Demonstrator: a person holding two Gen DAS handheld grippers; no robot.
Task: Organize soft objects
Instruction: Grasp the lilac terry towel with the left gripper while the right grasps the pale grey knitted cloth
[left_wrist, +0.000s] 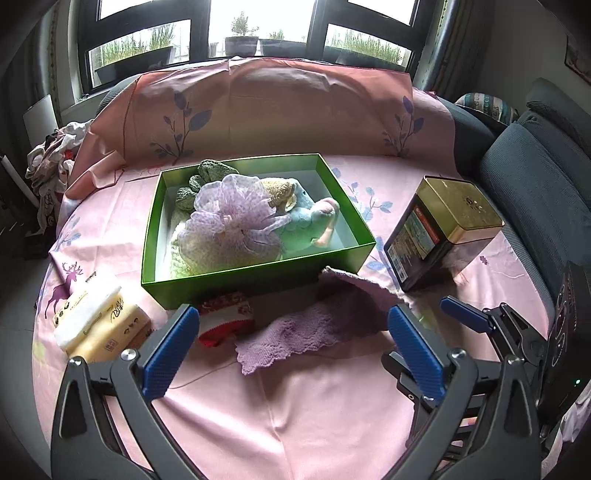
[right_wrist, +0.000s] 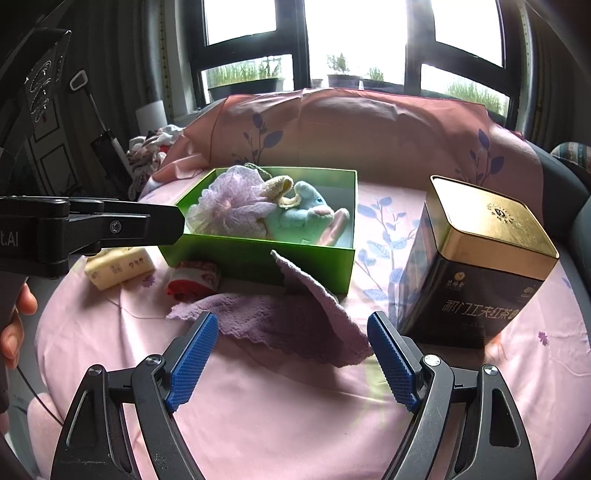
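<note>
Currently both grippers hover with jaws spread wide and nothing between the pads. The left gripper (left_wrist: 291, 347) frames the lilac cloth (left_wrist: 314, 325), which lies crumpled just ahead of its fingertips, its far corner propped against the near wall of the green box (left_wrist: 255, 278). The right gripper (right_wrist: 291, 354) sees the same cloth just beyond its pads, nearer the right finger. A red-and-white fabric piece (left_wrist: 227, 319) sits beside the left finger of the left gripper, touching the box wall.

Judgement: the step in hand looks like picking up the cloth. One gripper should pinch a raised fold, not a flat edge, lift clear of the box rim, then release over the bath pouf (left_wrist: 236, 218) and plush toy (left_wrist: 310, 221) already inside.

Writing: the dark tea tin (right_wrist: 476, 266), just past the right finger, bears gold Chinese characters, seemingly ending 工夫红茶. The tissue pack (left_wrist: 99, 325) print is unreadable.
</note>
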